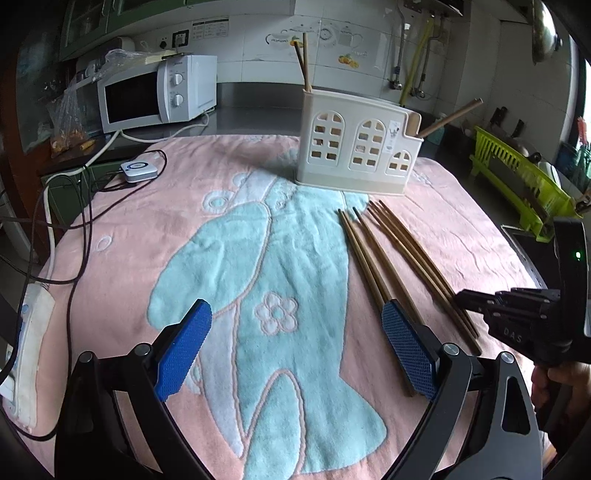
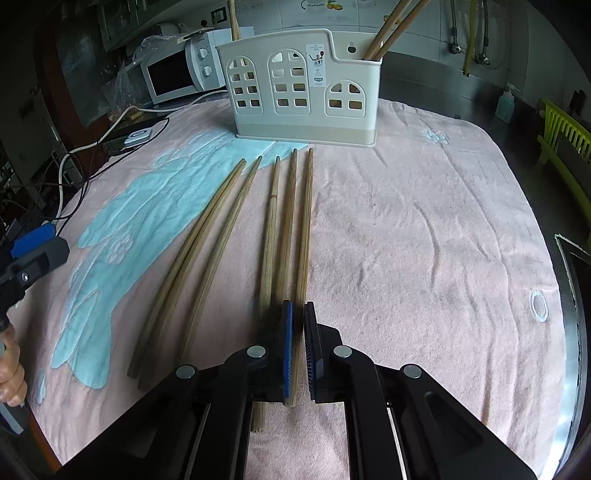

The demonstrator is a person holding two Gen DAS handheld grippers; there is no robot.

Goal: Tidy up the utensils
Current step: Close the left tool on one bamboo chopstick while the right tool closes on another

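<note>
Lying on the pink towel (image 2: pixel 424 229) that covers the table, five loose wooden chopsticks (image 2: pixel 284 236) have their long axes running from the near edge toward the far edge, narrow tips pointing at the cream utensil holder (image 2: pixel 303 88). The two left-hand sticks (image 2: pixel 207 254) lie apart from the other three and angle slightly away from them at the near ends. The group of three lies nearly parallel, close together.

The holder stands upright near the far edge of the towel, window-shaped cutouts facing the near edge. Chopsticks already stand in it: some (image 1: pixel 303 62) roughly upright in the left compartment, others (image 2: pixel 391 29) leaning out to the right from the lower right compartment.

The right tongs (image 2: pixel 298 343) sit low over the near ends of the group of three. The pads (image 2: pixel 288 347) stand a narrow gap apart, and the rightmost chopstick (image 2: pixel 305 240) runs into that gap; whether the pads actually clamp it cannot be told.

The left tongs (image 1: pixel 295 350) stand wide open above the blue figure on the towel, holding nothing. Its right pad (image 1: pixel 406 350) is just beside the near ends of the two left-hand sticks (image 1: pixel 365 254).

A white microwave (image 1: pixel 155 94) stands beyond the far left corner.
</note>
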